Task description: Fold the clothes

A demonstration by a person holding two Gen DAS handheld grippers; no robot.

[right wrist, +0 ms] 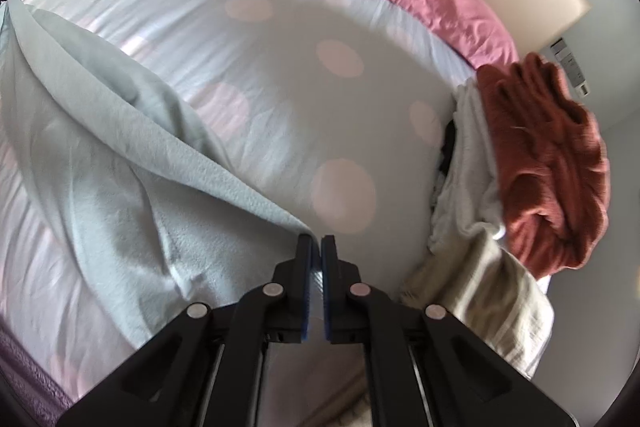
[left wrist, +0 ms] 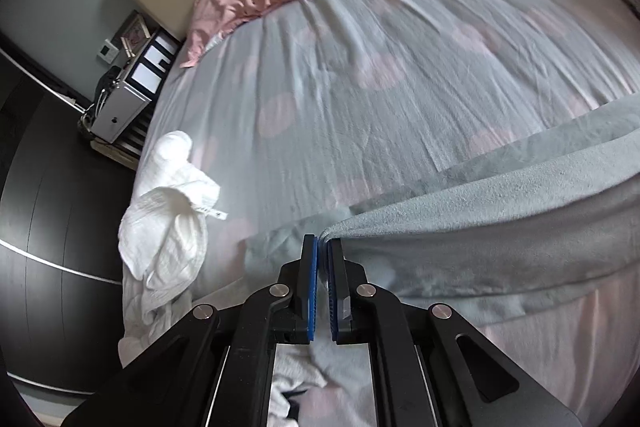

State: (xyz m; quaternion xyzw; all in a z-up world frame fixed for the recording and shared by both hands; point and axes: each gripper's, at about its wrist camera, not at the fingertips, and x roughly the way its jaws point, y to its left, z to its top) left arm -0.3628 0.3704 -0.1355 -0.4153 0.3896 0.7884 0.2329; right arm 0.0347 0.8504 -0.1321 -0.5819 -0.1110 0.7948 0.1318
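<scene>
My left gripper (left wrist: 322,242) and right gripper (right wrist: 316,241) each pinch a corner of the pale grey-green fleece garment (left wrist: 500,227), lifted over the polka-dot bed (left wrist: 400,67). Keeping the edge taut and both corners level should give a straight fold.

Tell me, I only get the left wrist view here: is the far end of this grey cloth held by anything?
Observer: Yes. The right gripper is shut on another corner of the grey cloth, just as the left gripper is shut on yours.
Operator: Any other clothes over on that side?
Observer: A rust-red knit lies at the bed's right edge, on top of a cream garment.
Operator: I see a white garment on my side. Is it in the right view too?
Observer: No, it is outside that picture.
</scene>
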